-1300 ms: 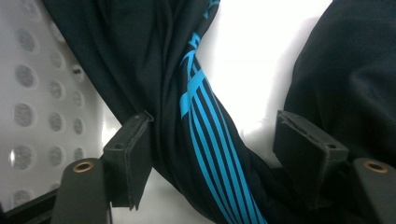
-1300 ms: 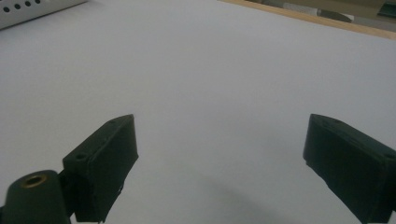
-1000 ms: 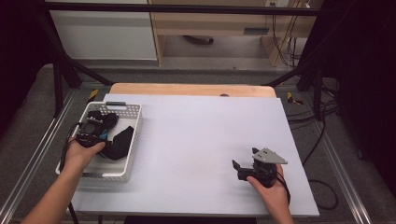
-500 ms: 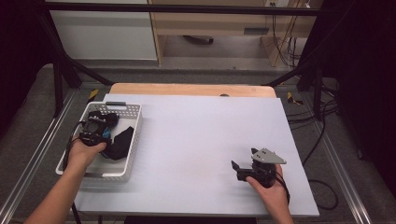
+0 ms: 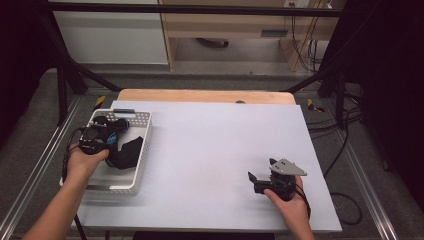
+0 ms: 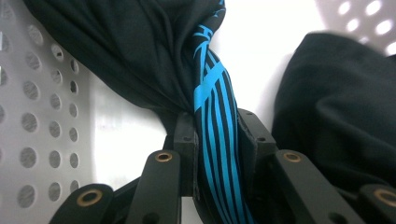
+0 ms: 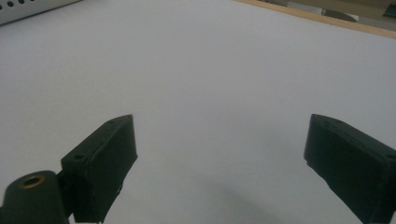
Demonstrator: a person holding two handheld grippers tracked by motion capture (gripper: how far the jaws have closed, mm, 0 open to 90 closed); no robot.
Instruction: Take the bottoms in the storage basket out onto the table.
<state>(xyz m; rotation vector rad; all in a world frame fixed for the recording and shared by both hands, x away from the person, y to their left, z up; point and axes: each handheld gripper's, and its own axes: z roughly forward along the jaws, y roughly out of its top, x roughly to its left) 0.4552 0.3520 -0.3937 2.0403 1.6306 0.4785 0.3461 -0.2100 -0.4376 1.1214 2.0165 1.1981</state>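
Down inside the white basket, my left gripper pinches the blue-striped black cloth.
Jaws have just closed on it for lifting; right gripper waits wide open.

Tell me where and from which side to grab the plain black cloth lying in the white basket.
Grip the black cloth at its raised bunched fold, coming straight down from above: the white basket walls block a level approach. The left gripper is already shut on the blue-striped cloth, so the open right gripper seems likelier.
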